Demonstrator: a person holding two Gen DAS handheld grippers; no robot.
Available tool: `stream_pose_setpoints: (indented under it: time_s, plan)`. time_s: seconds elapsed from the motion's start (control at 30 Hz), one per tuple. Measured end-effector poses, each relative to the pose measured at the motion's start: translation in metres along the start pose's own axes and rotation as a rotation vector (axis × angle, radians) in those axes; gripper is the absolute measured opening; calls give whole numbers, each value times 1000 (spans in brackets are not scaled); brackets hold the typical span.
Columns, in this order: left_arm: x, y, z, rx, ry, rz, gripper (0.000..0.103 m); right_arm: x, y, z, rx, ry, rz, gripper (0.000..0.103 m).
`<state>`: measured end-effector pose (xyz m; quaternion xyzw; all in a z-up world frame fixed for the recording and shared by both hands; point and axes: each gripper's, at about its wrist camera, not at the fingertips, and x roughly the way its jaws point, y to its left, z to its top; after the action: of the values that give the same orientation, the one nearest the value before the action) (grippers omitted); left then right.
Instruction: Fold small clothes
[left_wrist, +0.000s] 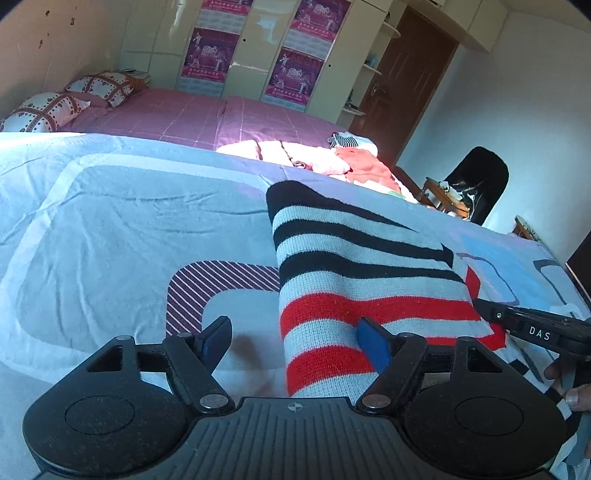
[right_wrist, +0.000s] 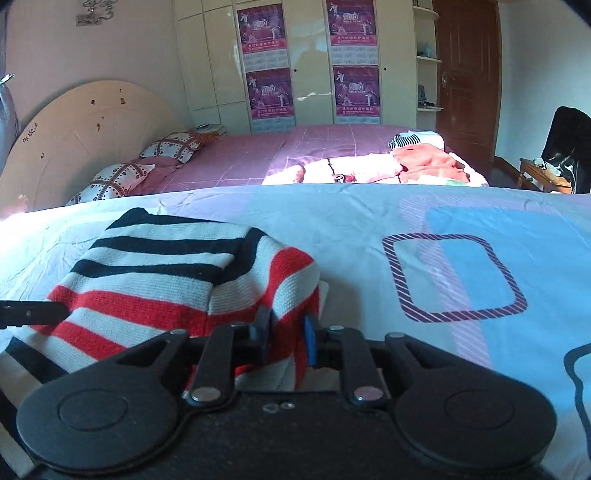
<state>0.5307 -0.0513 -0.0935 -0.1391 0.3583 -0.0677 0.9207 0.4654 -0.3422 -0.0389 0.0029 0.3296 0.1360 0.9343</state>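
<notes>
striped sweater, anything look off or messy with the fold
The striped sweater is folded unevenly: its black-striped top layer sits askew over the red-striped part. The right gripper pinches a bunched edge; the left gripper is open, one finger resting on the knit.

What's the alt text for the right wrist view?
Right gripper, jaws closed on a fold of the black, white and red striped knit garment, which lies on a pale blue patterned bedsheet; a pile of pink clothes sits behind.

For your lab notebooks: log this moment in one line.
left claw: open | right claw: shut on striped sweater | sweater: partly folded, on bedsheet
</notes>
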Motion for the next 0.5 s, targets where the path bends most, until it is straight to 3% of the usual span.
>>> stream_pose_setpoints:
  time_s: [0.07, 0.13, 0.23, 0.3, 0.43, 0.5]
  plan:
    - [-8, -2, 10, 10, -52, -3, 74, -15, -4, 8, 36, -64, -11, 35]
    - [-8, -3, 24, 6, -81, -28, 74, -23, -4, 18, 39, -120, 13, 27]
    - [8, -21, 42, 76, -91, -49, 74, -2, 8, 32, -9, -72, 18, 28]
    - [23, -34, 50, 122, -59, -57, 74, 14, 17, 35, -40, -54, 20, 30]
    - [54, -58, 48, 246, 57, 24, 74, 42, 16, 26, -68, 40, -37, 27]
    - [54, -64, 48, 280, 61, 44, 74, 42, 13, 24, -58, 42, -33, 27]
